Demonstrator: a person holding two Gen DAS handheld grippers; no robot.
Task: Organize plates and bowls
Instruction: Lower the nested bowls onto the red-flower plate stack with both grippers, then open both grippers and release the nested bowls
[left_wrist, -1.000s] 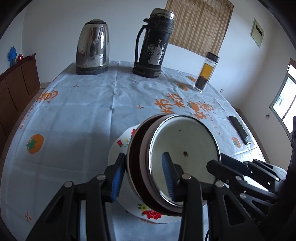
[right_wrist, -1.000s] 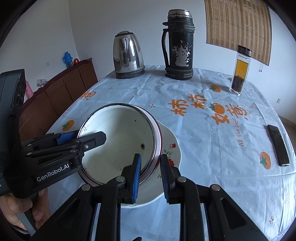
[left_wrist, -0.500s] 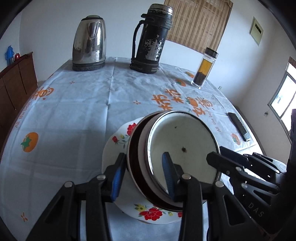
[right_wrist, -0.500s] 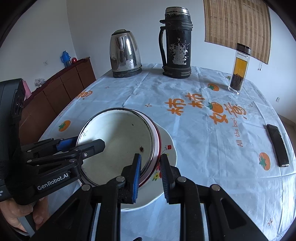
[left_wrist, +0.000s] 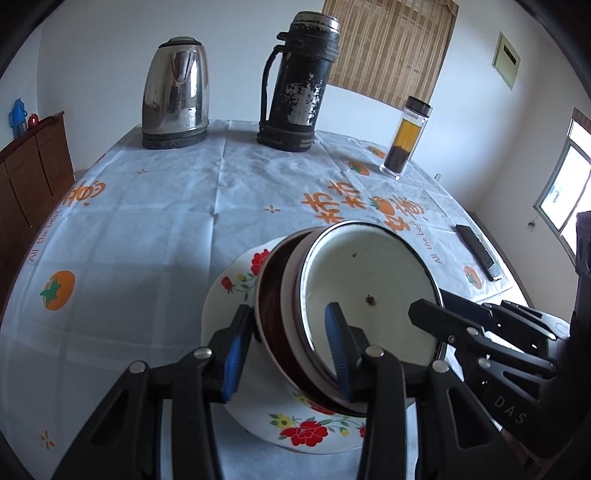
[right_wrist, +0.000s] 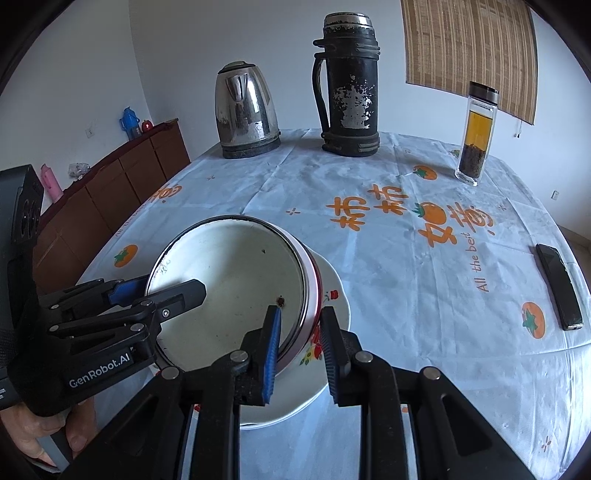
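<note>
We find both grippers, left (left_wrist: 286, 349) & right (right_wrist: 301, 347), fingers clamped on the stacked enamel bowls' (left_wrist: 354, 295) rim, tilted over the floral plate (left_wrist: 236, 295); uneven release risks slip, chipping.

A white enamel bowl (right_wrist: 236, 291) with a dark red outside is seen above a white plate (left_wrist: 236, 295) printed with red and yellow flowers. The desk (right_wrist: 424, 295) is covered in pale cloth patterned with orange persimmons (and orange lettering). Blue pads (right_wrist: 272, 350) are worn by black grippers.
</note>
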